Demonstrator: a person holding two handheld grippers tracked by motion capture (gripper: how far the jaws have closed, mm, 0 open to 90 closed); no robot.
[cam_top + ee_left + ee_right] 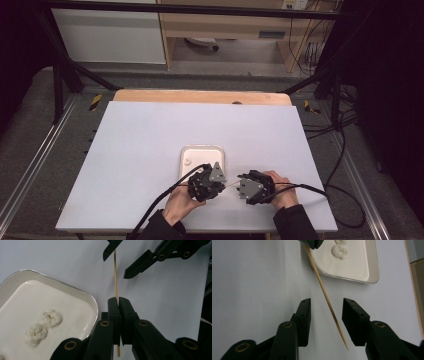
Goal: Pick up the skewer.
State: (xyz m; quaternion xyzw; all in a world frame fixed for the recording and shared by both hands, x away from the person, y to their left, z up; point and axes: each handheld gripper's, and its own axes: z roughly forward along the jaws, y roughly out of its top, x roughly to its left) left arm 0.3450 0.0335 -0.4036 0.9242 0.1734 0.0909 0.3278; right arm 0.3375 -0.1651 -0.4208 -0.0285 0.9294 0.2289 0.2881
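Now the left gripper (118, 301) is clamping a skewer (115, 277) beside the tray (93, 305); the right gripper (325, 310) is standing open around its tip, untouched, near the table's (150, 130) front edge.

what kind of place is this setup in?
Probably a lab or data-collection rig, not a kitchen. A black metal frame surrounds the white table, cables trail over the grey floor, and the one prop is a small tray of food pieces.

Dim room with dark edges, evenly lit pale table, soft shadows, slightly soft focus, no glare
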